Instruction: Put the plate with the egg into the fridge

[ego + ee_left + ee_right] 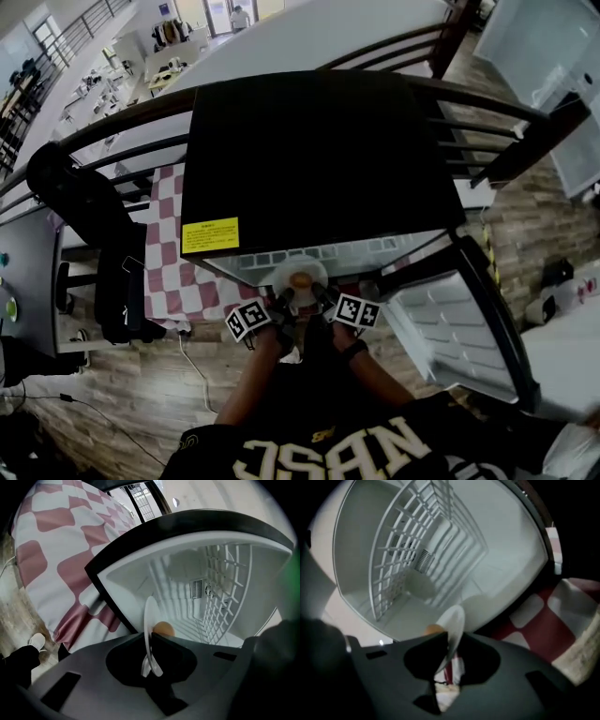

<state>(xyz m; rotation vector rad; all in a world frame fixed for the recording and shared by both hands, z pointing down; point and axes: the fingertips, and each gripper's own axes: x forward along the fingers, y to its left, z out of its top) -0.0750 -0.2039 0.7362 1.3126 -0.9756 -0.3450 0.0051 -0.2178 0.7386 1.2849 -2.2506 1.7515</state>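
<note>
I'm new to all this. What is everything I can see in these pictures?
mini fridge: one, black, white inside, door open
sticker: one, yellow, on the fridge top
wire shelf: one, white, inside the fridge
plate: one, white, at the fridge's mouth
egg: one, brown, on the plate
cloth: one, red-and-white checks, left of the fridge
left tool: one, dark, shut on the plate's rim
right tool: one, dark, jaws loose around the plate's rim

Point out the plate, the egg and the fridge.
plate (150, 613), left gripper view, on its white rim, seen edge-on.
egg (164, 628), left gripper view, on its brown shell.
fridge (309, 150), head view, on its black outer panel.
</note>
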